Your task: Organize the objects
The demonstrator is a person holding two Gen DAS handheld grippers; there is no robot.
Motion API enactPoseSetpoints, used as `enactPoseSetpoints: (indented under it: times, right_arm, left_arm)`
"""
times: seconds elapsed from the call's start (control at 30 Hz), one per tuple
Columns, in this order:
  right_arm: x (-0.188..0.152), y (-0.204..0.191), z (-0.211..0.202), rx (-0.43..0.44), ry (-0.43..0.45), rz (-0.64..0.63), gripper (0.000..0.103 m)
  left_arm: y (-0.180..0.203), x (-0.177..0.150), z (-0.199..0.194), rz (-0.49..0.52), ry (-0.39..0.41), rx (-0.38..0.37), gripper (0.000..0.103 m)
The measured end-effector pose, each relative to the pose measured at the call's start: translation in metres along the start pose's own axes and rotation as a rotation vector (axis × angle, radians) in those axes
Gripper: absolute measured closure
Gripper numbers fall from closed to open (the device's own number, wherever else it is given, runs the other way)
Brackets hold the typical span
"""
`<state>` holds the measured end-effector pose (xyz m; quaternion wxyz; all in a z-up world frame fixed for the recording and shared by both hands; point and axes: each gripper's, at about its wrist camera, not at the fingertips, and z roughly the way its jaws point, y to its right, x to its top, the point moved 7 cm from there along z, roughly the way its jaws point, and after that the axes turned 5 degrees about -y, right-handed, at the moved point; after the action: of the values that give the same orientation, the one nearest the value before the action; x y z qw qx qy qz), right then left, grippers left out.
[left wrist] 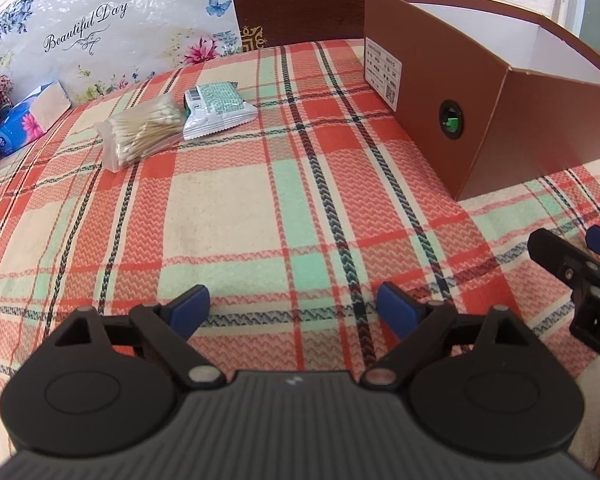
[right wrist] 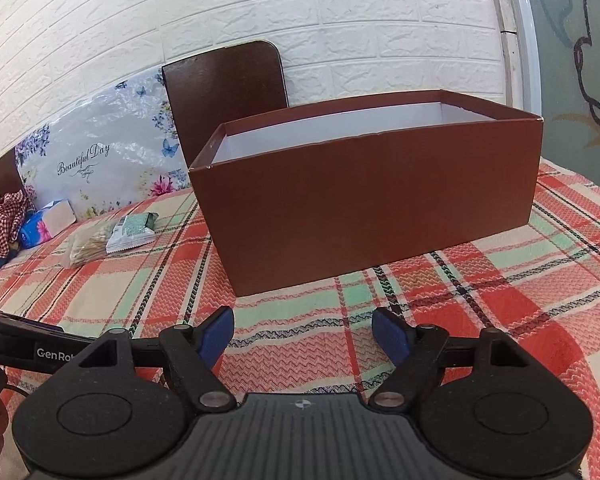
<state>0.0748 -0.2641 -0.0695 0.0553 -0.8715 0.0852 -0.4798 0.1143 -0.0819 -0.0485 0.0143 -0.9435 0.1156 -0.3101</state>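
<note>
A clear bag of cotton swabs (left wrist: pixel 140 133) and a green-and-silver snack packet (left wrist: pixel 216 110) lie side by side, touching, on the plaid tablecloth, far ahead-left of my left gripper (left wrist: pixel 293 310), which is open and empty. They also show small in the right wrist view: the swabs (right wrist: pixel 88 245) and the packet (right wrist: pixel 134 232). An open brown cardboard box (right wrist: pixel 364 204) with a white inside stands right in front of my right gripper (right wrist: pixel 303 334), which is open and empty. The box shows in the left wrist view (left wrist: pixel 500 112) at the right.
A blue tissue pack (left wrist: pixel 32 118) and a checked cloth (right wrist: pixel 4 228) lie at the table's far left. A floral "Beautiful Day" bag (left wrist: pixel 112 36) and a dark chair back (right wrist: pixel 224 88) stand behind the table. The right gripper (left wrist: pixel 572 276) shows at the left view's right edge.
</note>
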Motion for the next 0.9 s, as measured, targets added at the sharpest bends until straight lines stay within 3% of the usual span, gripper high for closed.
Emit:
enactPoseSetpoints:
  times: [0.9]
  right_arm:
    - [-0.0039, -0.003, 0.0, -0.006, -0.018, -0.011, 0.026]
  left_arm:
    - [-0.0052, -0.0021, 0.0038, -0.022, 0.005, -0.009, 0.003]
